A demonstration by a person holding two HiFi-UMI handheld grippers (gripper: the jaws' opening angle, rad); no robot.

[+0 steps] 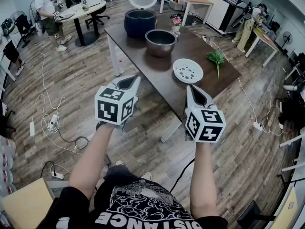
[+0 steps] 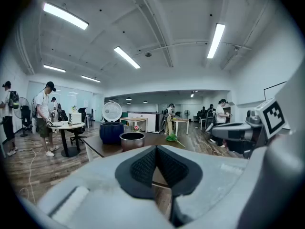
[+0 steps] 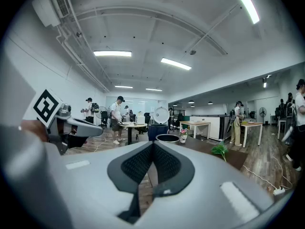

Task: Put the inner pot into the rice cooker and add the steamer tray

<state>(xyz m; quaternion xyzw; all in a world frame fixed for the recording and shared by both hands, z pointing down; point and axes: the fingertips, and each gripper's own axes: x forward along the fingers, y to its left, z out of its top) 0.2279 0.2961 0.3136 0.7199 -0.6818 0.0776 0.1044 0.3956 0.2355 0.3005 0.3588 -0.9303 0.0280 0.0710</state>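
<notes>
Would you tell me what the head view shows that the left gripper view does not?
Only the head view: the steamer tray on the table, and the person's forearms. Only the left gripper view: the ceiling lights, and up close the left claw shut on nothing. Both: the cooker, the pot, the sprig and the right claw.

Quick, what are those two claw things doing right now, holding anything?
Left gripper: closed, holding nothing.
Right gripper: closed, holding nothing.
</notes>
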